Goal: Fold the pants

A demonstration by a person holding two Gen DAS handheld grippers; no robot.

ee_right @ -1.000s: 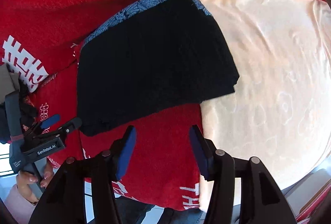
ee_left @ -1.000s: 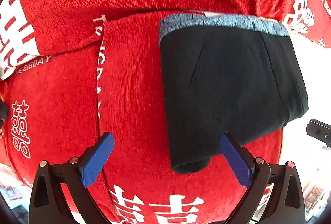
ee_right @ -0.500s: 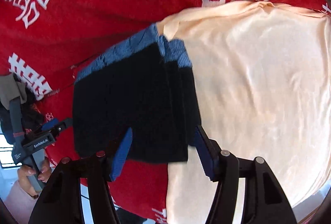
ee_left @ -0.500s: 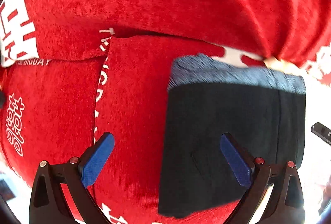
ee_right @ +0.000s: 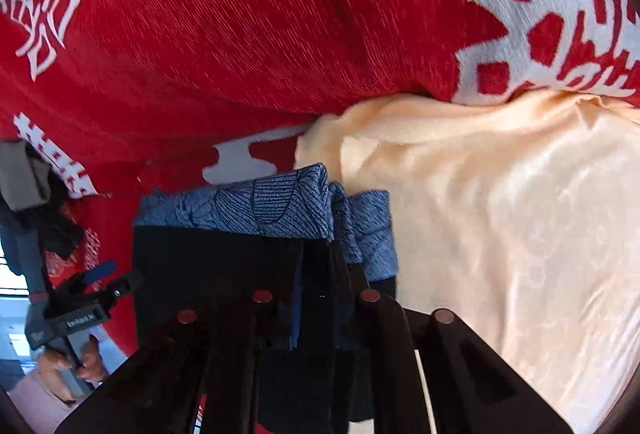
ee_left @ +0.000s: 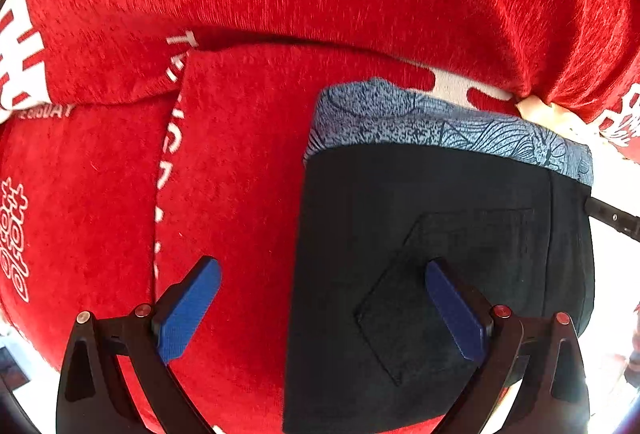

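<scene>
Pants (ee_left: 420, 234) folded on red blanket (ee_left: 240, 161) printed "THE BIGDAY" — clamped by right gripper (ee_right: 316, 298), left gripper (ee_left: 320, 310) spread wide, nothing held.

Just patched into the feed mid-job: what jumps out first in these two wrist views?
The folded black pants with a blue patterned waistband dominate the lower right of the left wrist view, lying on a bright red blanket with white lettering. In the right wrist view, the right gripper is clamped on the pants' right edge, beside a pale peach satin cloth filling the right side. The left gripper is wide open, one blue pad above the pants.
</scene>
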